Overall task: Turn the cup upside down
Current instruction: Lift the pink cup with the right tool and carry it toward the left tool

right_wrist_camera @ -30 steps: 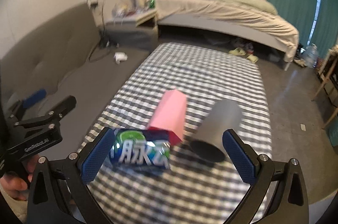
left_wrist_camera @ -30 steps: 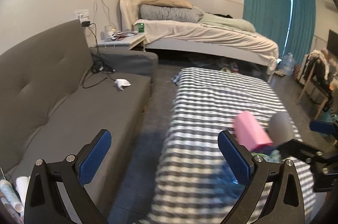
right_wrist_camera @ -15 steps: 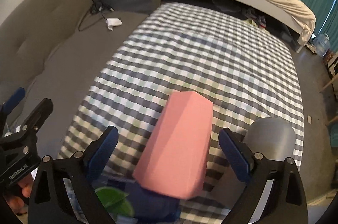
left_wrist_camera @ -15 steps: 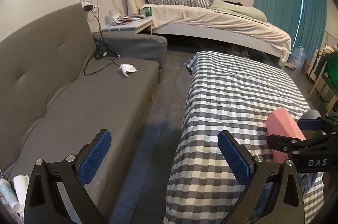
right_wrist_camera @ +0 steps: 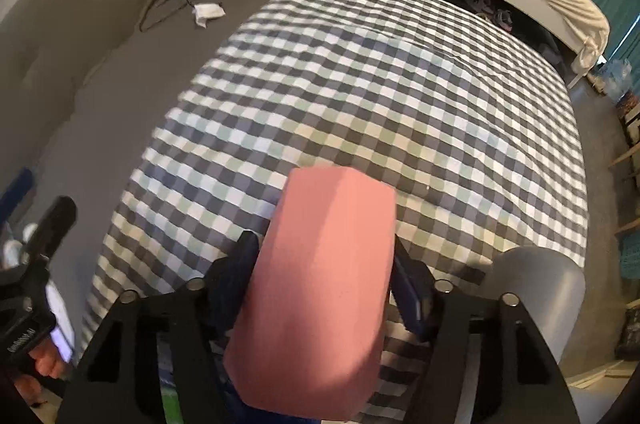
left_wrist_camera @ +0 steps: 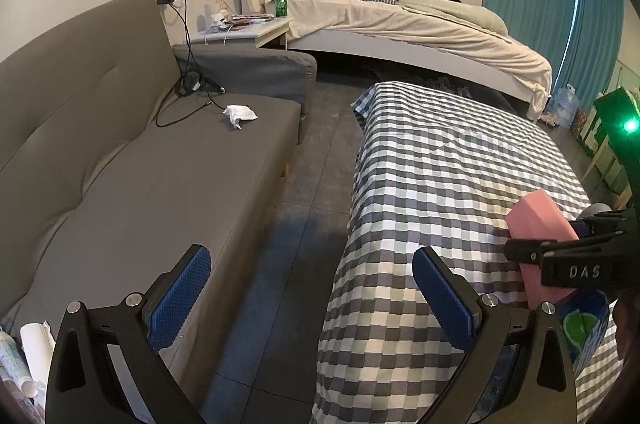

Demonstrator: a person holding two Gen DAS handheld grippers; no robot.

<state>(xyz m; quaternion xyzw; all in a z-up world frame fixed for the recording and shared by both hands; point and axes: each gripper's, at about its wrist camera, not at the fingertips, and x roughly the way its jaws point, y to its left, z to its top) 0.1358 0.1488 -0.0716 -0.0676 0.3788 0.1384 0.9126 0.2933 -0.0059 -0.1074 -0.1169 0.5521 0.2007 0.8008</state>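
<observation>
A pink faceted cup (right_wrist_camera: 320, 284) lies on its side on the checkered tablecloth (right_wrist_camera: 380, 83), near the front edge. My right gripper (right_wrist_camera: 326, 276) is shut on the pink cup, one blue pad on each side. The cup also shows at the right of the left wrist view (left_wrist_camera: 540, 224), with the right gripper's black finger (left_wrist_camera: 560, 256) across it. A grey cup (right_wrist_camera: 548, 288) sits just right of the pink one. My left gripper (left_wrist_camera: 312, 296) is open and empty, over the gap between sofa and table.
A blue-green packet (left_wrist_camera: 584, 328) lies at the table's front edge by the pink cup. A grey sofa (left_wrist_camera: 140, 163) with a cable and a crumpled tissue (left_wrist_camera: 239, 113) stands left of the table. A bed (left_wrist_camera: 400, 23) and teal curtains are behind.
My right gripper has moved down and forward and closed its pads on the pink cup. My left gripper has swung left, away from the cups, and stays open.
</observation>
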